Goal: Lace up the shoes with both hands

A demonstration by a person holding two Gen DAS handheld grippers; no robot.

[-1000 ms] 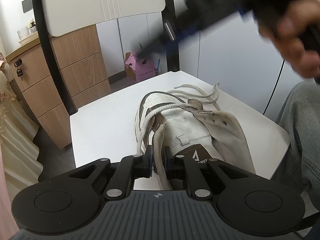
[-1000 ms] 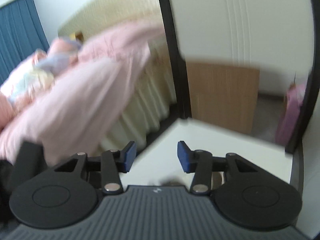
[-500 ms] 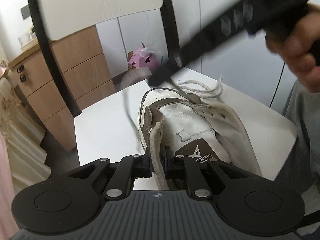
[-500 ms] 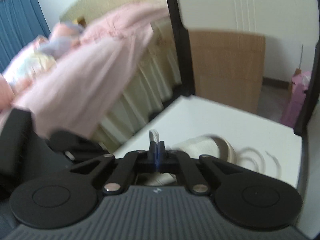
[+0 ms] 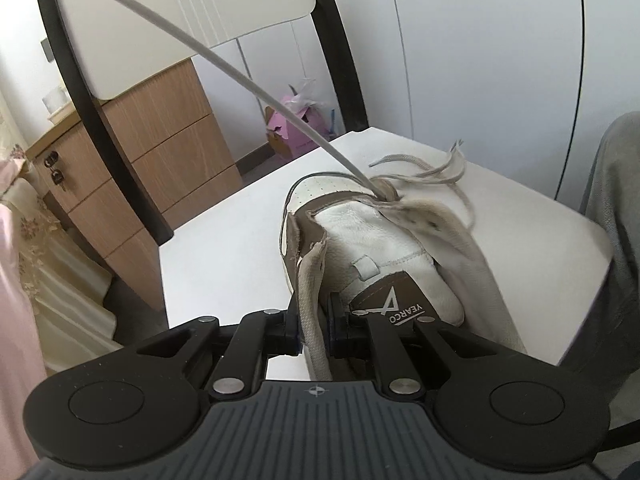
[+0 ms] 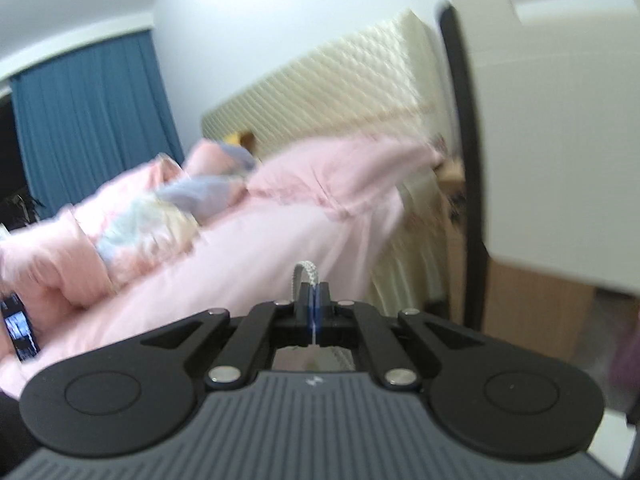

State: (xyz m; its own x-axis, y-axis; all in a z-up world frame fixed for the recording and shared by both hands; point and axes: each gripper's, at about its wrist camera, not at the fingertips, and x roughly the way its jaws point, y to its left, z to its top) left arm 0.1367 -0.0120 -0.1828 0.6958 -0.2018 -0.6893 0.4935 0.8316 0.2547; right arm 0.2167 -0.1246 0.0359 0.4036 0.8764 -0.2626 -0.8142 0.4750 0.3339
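A white and brown shoe lies on a white chair seat, toe pointing away. My left gripper is shut on the beige edge of the shoe's left eyelet flap, close to the tongue label. One grey-white lace runs taut from the front eyelets up and out of the picture at top left. Loose lace ends trail past the toe. In the right wrist view my right gripper is shut on the lace, and a small loop pokes above its closed pads. The shoe is not in that view.
The chair's black frame and white back rise behind the seat. A wooden drawer cabinet and a pink box stand beyond. A person's grey trouser leg is at the right edge. A bed with pink bedding fills the right wrist view.
My right gripper went from open to shut on the lace, then rose out of the left wrist view, drawing the lace taut up and to the left. The left gripper kept its grip.
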